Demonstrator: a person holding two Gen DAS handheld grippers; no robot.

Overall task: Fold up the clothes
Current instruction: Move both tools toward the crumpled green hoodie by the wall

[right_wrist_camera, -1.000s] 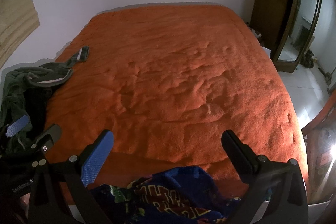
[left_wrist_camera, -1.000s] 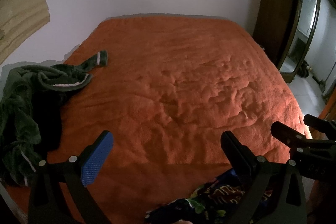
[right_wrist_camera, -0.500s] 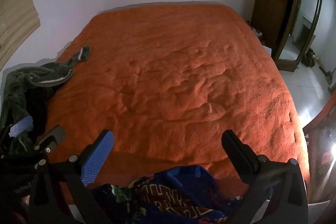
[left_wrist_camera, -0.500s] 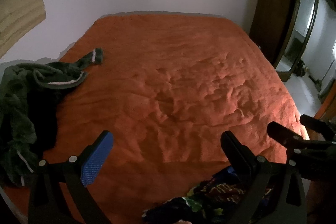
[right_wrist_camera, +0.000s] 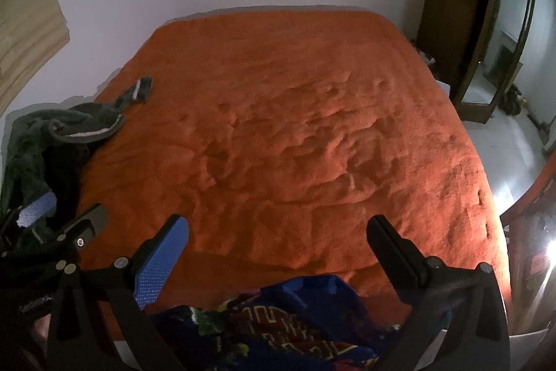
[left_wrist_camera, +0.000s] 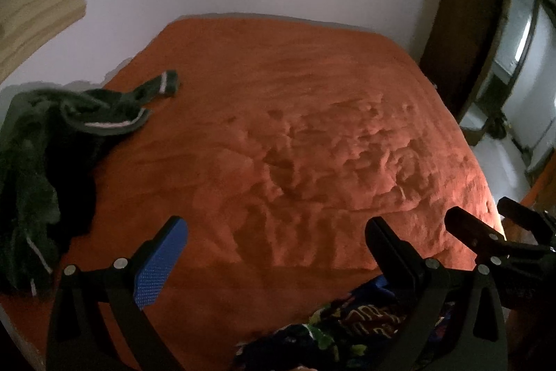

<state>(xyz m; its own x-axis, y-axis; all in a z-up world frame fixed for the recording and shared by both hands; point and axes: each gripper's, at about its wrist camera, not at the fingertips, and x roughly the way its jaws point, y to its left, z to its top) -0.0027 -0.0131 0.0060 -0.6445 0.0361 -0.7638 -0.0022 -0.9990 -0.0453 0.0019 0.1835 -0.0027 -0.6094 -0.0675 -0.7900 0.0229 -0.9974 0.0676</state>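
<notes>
The dark green garment (left_wrist_camera: 52, 155) lies crumpled at the bed's (left_wrist_camera: 312, 127) left edge. The left tongs (left_wrist_camera: 274, 240) and right tongs (right_wrist_camera: 278, 239) hover released, grasping nothing. The blue printed garment (right_wrist_camera: 278, 322) lies bunched at the bed's near edge, beneath both tongs. Neither garment is folded; folding requires spreading one flat on the bed.

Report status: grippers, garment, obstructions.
Left gripper and right gripper open, empty. Blue printed garment bunched at near bed edge, ungrasped. Dark green clothes heap far left, clear.
</notes>
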